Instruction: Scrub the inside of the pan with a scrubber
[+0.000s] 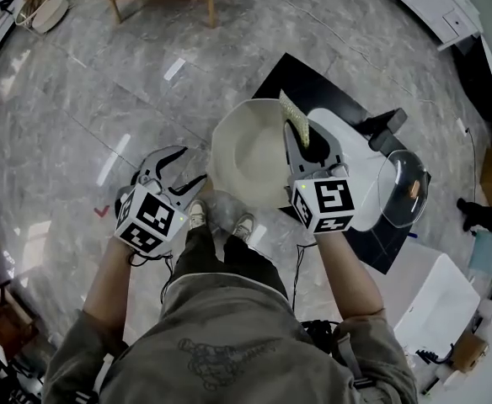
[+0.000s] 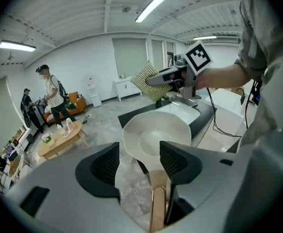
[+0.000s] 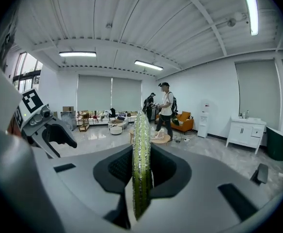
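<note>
the left gripper (image 1: 191,165) hangs over open marble floor (image 1: 77,124) just left of the pan (image 1: 246,154), its jaws spread wide. in the left gripper view the pan's copper-toned handle (image 2: 157,208) runs between them close to the right-hand pad, which does not press on it. the white pan juts past the black table's (image 1: 292,74) near edge, over the floor. the right gripper (image 1: 307,146) pinches the scrubber (image 1: 292,116) upright above the pan's far rim. a glass lid (image 1: 402,188) overhangs the table's right edge.
</note>
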`<action>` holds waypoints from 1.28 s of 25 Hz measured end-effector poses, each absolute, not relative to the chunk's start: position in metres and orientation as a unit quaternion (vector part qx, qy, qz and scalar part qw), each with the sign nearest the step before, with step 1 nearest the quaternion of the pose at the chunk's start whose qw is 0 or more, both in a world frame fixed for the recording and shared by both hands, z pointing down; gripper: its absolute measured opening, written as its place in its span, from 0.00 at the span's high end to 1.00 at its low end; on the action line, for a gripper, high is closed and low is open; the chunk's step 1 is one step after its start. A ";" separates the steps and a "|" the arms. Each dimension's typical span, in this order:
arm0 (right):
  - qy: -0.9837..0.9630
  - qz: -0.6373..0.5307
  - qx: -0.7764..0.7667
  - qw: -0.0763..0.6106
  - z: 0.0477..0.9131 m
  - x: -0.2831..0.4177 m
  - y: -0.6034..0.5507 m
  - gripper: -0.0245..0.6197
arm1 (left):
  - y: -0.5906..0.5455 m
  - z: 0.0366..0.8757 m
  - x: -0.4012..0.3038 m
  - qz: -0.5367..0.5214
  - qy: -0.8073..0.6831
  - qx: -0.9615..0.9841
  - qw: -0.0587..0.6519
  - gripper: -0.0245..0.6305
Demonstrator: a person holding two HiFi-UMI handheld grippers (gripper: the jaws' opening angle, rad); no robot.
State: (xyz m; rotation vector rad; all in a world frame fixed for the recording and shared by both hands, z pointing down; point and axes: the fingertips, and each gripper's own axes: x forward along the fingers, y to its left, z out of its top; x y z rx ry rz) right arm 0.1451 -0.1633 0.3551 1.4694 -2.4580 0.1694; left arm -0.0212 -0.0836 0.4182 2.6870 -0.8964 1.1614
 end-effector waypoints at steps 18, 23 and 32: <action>-0.822 0.077 0.505 0.252 0.504 0.131 -0.207 0.85 | -0.031 0.551 -0.053 0.521 -0.173 0.826 0.127 0.56; -0.818 0.088 0.499 0.272 0.535 0.122 -0.214 0.85 | -0.026 0.571 -0.058 0.541 -0.160 0.814 0.138 0.56; -0.820 0.106 0.476 0.300 0.577 0.097 -0.212 0.85 | -0.022 0.596 -0.067 0.559 -0.142 0.804 0.145 0.57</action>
